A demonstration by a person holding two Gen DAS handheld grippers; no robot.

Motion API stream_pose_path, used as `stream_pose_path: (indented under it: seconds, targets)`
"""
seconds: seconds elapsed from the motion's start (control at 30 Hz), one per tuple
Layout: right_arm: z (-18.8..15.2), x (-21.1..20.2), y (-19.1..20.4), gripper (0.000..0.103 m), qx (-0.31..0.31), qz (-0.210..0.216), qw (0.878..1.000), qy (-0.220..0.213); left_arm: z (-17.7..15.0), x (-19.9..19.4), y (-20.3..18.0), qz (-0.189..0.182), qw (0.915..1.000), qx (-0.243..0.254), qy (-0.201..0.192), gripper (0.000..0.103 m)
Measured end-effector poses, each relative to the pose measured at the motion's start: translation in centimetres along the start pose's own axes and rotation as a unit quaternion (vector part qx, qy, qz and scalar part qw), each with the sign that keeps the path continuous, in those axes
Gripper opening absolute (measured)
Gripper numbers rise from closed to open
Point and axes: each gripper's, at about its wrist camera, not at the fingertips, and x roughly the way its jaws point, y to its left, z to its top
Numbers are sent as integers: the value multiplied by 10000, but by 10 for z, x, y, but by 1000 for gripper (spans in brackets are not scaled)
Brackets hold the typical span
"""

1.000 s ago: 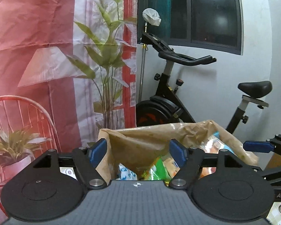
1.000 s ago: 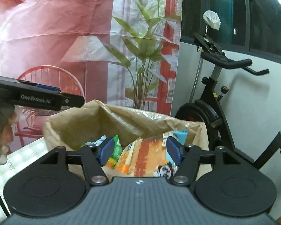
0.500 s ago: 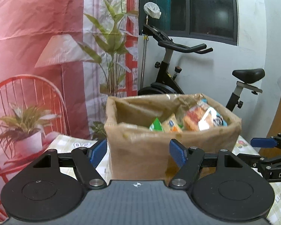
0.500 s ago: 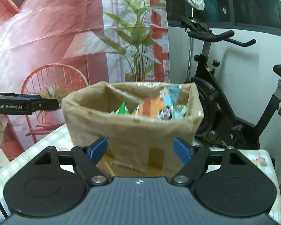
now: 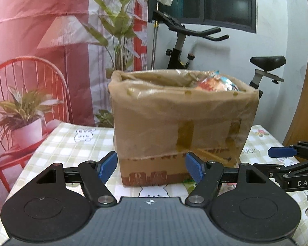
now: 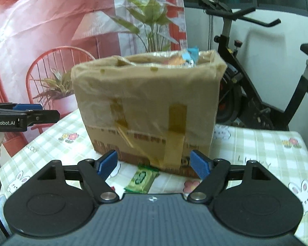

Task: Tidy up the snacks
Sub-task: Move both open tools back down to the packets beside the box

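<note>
A taped cardboard box (image 5: pixel 180 123) lined with plastic stands on the checked tablecloth (image 5: pixel 57 143); it also shows in the right wrist view (image 6: pixel 147 110). Snack packets (image 5: pixel 215 83) poke above its rim, seen too in the right wrist view (image 6: pixel 186 58). A green snack packet (image 6: pixel 141 179) lies on the cloth in front of the box. My left gripper (image 5: pixel 151 167) is open and empty, low in front of the box. My right gripper (image 6: pixel 154 165) is open and empty, just above the green packet.
An exercise bike (image 5: pixel 195 41) stands behind the table by the wall. A printed backdrop (image 5: pixel 41 41) with a red chair and plants hangs at the left. The table's right edge (image 6: pixel 306 149) is near the box.
Both grippers have pulled back and down from above the box's opening to table level in front of it. The green packet on the cloth has come into view.
</note>
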Motion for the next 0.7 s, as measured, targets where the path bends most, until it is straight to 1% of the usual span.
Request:
stream_pose_path:
  seconds: [0.33, 0.53, 0.6, 0.7]
  targets:
    - [-22, 15, -7, 80, 148, -68, 9997, 161, -28, 21, 8, -8, 9996, -19, 280, 75]
    - [-37, 29, -14, 80, 217, -112, 9991, 348, -48, 36, 15, -53, 9983, -31, 577, 74]
    - [-42, 35, -14, 80, 232, -114, 9987, 429, -55, 41, 16, -99, 9975, -29, 695, 69]
    - [-49, 43, -14, 79, 210, -110, 9982, 556, -67, 47, 15, -202, 9960, -45, 865, 66]
